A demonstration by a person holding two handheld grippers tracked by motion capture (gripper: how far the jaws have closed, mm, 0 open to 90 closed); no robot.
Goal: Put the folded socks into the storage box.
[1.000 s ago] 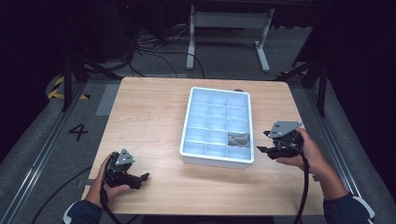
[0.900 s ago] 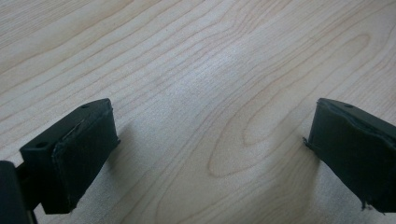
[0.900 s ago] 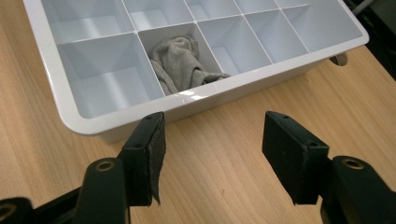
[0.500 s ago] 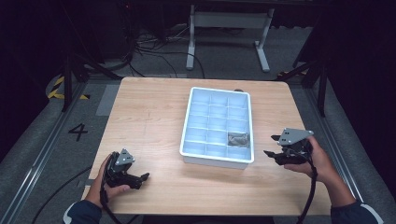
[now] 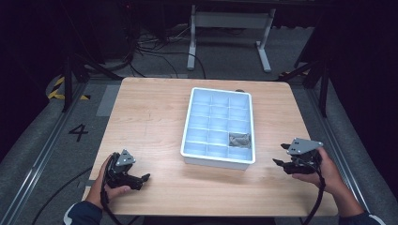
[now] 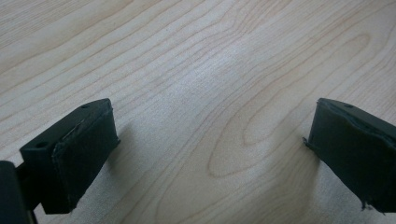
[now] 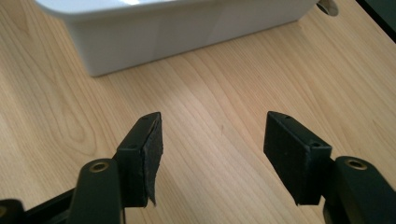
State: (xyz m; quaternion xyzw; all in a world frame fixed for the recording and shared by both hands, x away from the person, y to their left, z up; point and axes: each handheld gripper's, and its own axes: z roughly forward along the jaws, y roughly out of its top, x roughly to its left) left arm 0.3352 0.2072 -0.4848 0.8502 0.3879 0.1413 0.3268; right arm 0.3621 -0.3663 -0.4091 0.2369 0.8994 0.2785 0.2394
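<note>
A white tray [image 5: 217, 161] divided into several compartments stands in the middle of the wooden table [image 5: 150, 117]. A crumpled grey item [image 5: 239, 139] lies in its near right compartment. My left gripper [image 5: 142, 180] rests near the table's front left corner, jaws wide open over bare wood [image 6: 210, 158]. My right gripper [image 5: 280, 155] hovers to the right of the tray's near corner, open with nothing between its fingers [image 7: 212, 149]. It points toward the tray's white side wall [image 7: 187, 32], a short distance off.
A small grey thing [image 5: 240, 90] peeks out behind the tray's far edge. On the floor beyond the table are a metal stand [image 5: 230, 28] and cables [image 5: 155, 42]. A painted 4 [image 5: 78, 132] marks the floor at the left.
My right gripper has drawn back toward the front right of the table, away from the tray. The left gripper has stayed put.
</note>
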